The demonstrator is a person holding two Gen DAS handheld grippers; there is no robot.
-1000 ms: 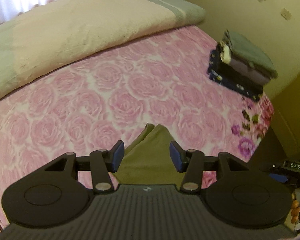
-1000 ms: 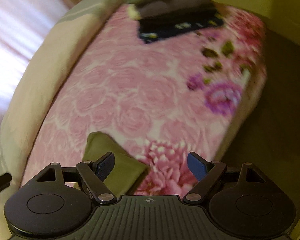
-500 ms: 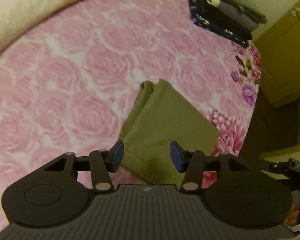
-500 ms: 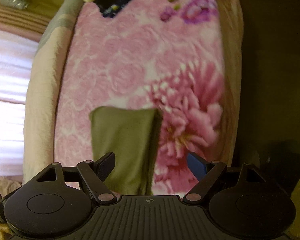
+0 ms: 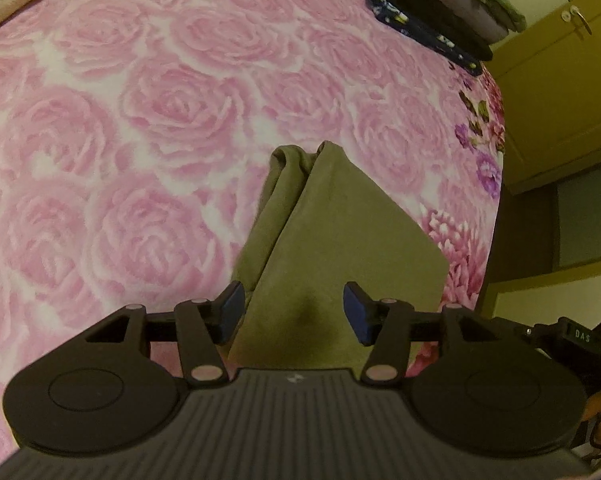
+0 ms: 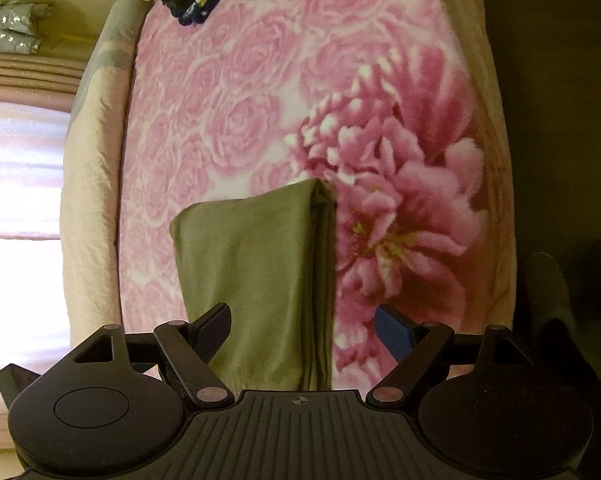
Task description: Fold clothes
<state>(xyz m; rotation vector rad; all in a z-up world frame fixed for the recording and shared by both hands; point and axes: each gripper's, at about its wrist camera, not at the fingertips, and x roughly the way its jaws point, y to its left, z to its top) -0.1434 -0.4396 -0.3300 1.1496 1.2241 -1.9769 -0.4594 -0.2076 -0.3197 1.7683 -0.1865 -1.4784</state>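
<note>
Left wrist view takes in the biggest thing first: the rose-print bedspread (image 5: 172, 120) stretching away ahead of the fingers, with a stack of folded clothes (image 5: 440, 4) far beyond them at the bed's corner. Nearer lies the olive garment (image 5: 340, 232), already folded into a flat packet, its near end passing between and under the fingertips. The left gripper (image 5: 293, 312) is opening its jaws, the garment below the gap but no pad pressing on it.

From the right wrist view the same olive garment (image 6: 260, 264) runs forward from under the right gripper (image 6: 302, 330), whose fingers stand wide and empty; the packet's layered edge (image 6: 322, 280) lies between the fingers, nearer the right one.

The cloth looks soft, light and limp, so it will probably sag and slide open if lifted by a single layer. A sound hold would likely pinch all layers together at the near corners, one gripper on each, keeping the stacked edges aligned.
</note>
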